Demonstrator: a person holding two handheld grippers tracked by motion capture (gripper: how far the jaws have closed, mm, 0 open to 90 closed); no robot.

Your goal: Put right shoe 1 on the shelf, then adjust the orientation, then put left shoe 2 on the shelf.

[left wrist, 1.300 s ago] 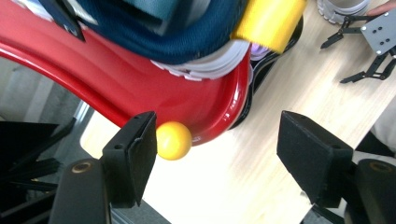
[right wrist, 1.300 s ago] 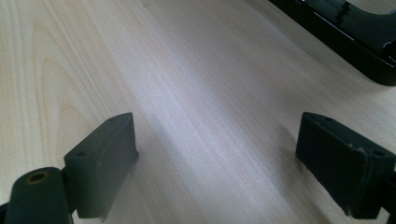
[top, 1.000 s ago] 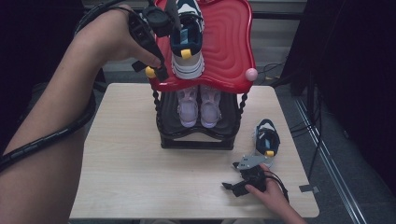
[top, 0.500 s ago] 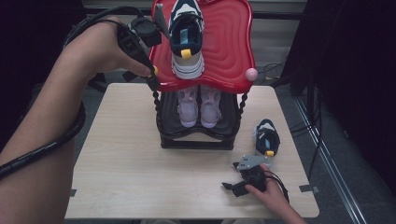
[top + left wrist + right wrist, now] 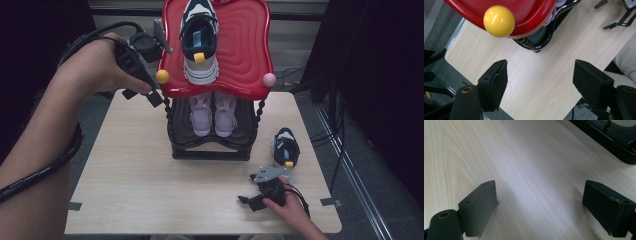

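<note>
Since a second ago the left gripper (image 5: pixel 150 95) has dropped away from the navy sneaker (image 5: pixel 199 45) atop the red rack (image 5: pixel 245 55), jaws wide, empty; right gripper (image 5: pixel 260 197) unmoved on the tabletop (image 5: pixel 130 185), open, empty.

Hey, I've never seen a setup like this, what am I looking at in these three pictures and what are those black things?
A person works at a wooden table, holding hand-held tongs in each hand. The high view looks down from above; the other two pictures come from cameras riding on the tongs, looking along their black jaws.

On the table stands a black shoe rack with a red top tray. One sneaker sits on the tray, a pale pair below, another sneaker on the table.

The left tongs hover open and empty beside the tray's yellow ball. The right tongs rest open on the table, empty.
</note>
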